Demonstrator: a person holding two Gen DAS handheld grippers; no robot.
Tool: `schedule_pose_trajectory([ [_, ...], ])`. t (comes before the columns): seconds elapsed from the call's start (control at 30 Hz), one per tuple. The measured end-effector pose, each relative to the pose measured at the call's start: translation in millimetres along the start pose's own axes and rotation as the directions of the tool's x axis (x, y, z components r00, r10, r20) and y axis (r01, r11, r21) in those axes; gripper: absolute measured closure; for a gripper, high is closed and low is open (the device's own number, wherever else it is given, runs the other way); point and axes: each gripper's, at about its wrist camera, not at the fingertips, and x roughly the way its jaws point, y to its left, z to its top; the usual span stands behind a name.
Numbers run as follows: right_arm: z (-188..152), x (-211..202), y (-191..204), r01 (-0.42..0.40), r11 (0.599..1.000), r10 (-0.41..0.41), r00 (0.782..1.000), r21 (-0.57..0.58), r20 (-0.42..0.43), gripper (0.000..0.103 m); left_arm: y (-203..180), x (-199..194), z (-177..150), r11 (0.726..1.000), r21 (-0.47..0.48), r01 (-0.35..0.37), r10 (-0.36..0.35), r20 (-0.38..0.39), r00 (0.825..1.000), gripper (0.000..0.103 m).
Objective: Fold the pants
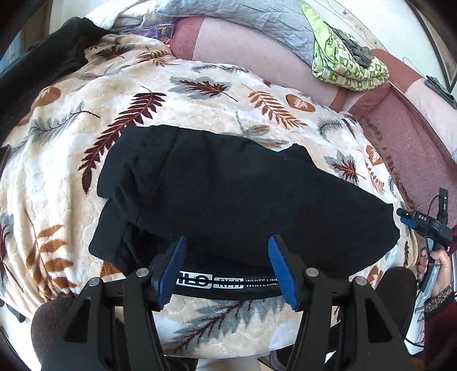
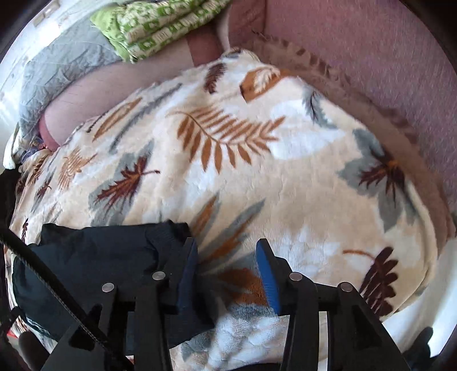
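Left wrist cam: black pants [image 1: 237,194] are already folded into a compact bundle on the leaf-print fleece blanket [image 1: 200,97], sitting dead centre w/ the printed waistband [image 1: 228,282] at 6 o'clock, right by the fingers. Left gripper [image 1: 227,269] is wide open, blue pads either side of the waistband lettering, holding nothing afaict. Can't tell if the tips touch the cloth or just hover over it.

Right wrist cam: right gripper [image 2: 227,271] is also spread open w/ nothing between the pads, only blanket. The pants' edge [image 2: 114,251] sits at about 9 o'clock from it, just beside the left finger, maybe brushing it, hard to say. That view is a bit blurry too.

Imo the fold is basically done or one tidy-up away. The top layer sits skewed: lower layer pokes out at 8 o'clock in the left view, and the far edge bumps up near 1 o'clock. If squaring up:

- pinch only the top layer at the waistband, not the fleece under it, the plush pile will snag easy
- take both corners at the same height so the fold line stays straight
- drag low + slow, the thin fabric will prob slide off the under layer
- keep clear of the green patterned cloth [image 1: 348,62] and grey quilt [image 1: 248,17] up at 12-1 o'clock on the pink couch [image 1: 257,54]
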Motion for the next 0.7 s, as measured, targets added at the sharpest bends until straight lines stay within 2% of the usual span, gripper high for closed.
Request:
schedule_pose_trajectory([
  [0.1,3,-11,23,-0.057,0.997,0.059,0.998,-0.055,0.032,0.056,-3,-3,1,1.0,-0.012,0.015,-0.015,0.019,1.0,0.041],
  [0.17,7,-11,51,-0.153,0.981,0.155,0.988,-0.115,0.008,0.056,-7,-4,1,1.0,-0.013,0.028,-0.027,0.039,0.999,0.039],
  [0.27,12,-8,111,-0.314,0.923,0.309,0.949,-0.22,-0.056,0.056,-11,-5,-1,0.999,-0.014,0.041,-0.04,0.06,0.997,0.038],
  [0.3,13,-4,139,-0.379,0.887,0.366,0.925,-0.263,-0.098,0.056,-12,-5,-2,0.999,-0.015,0.045,-0.044,0.06,0.997,0.038],
  [0.37,9,3,185,-0.443,0.836,0.416,0.896,-0.322,-0.154,0.056,-13,-6,-3,0.998,-0.022,0.055,-0.054,0.06,0.997,0.037],
  [0.43,6,17,238,-0.465,0.786,0.417,0.885,-0.408,-0.205,0.056,-12,-8,-4,0.997,-0.028,0.069,-0.067,0.069,0.995,0.037],
  [0.5,4,34,278,-0.477,0.758,0.405,0.879,-0.445,-0.253,0.056,-11,-10,-4,0.996,-0.033,0.077,-0.074,0.079,0.994,0.036],
  [0.63,1,68,325,-0.468,0.735,0.347,0.882,-0.491,-0.319,0.056,-1,-13,-5,0.994,-0.054,0.092,-0.087,0.098,0.991,0.034],
  [0.7,-2,75,333,-0.485,0.709,0.338,0.871,-0.512,-0.357,0.097,7,-11,-5,0.991,-0.078,0.107,-0.099,0.101,0.99,0.034],
])
